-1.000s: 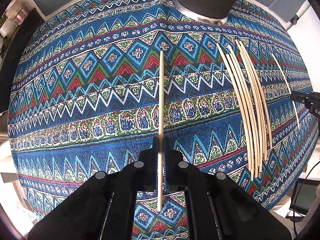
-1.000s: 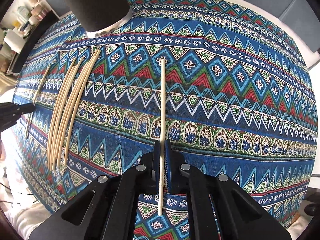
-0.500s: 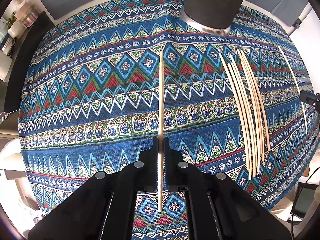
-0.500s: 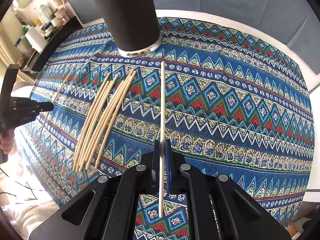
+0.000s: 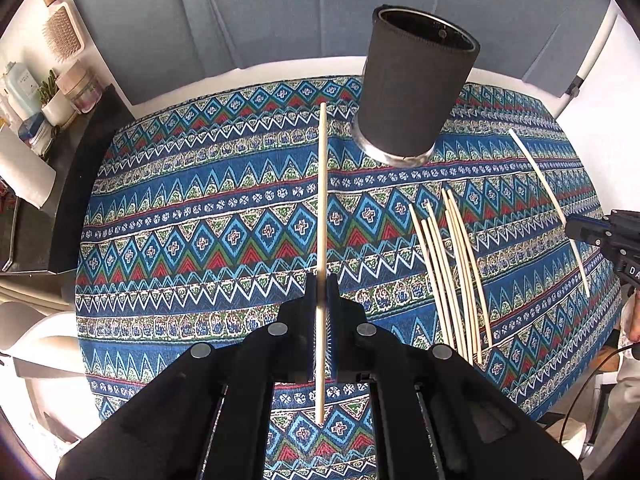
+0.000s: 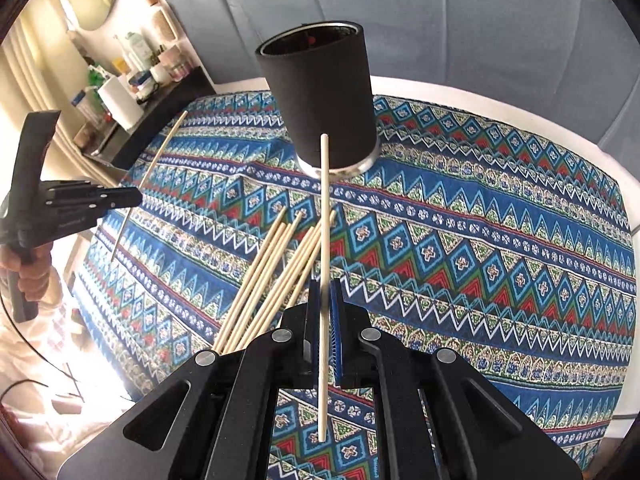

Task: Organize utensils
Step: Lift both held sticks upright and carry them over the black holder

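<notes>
A blue zigzag-patterned cloth is covering our tabletop, the tall black cylindrical holder standing on it. We are gripping one thin wooden stick in each closed hand-held gripper, left and right; the holder's inside is staying too dark to make out.

A pale wooden chopstick runs straight out between the left tongs, pinched near its rear third. A second like stick is pinched the same way in the right tongs. Ahead of both stands an upright black cylindrical holder with a metal base, its mouth open. A loose bundle of chopsticks lies flat between the two tongs.
</notes>
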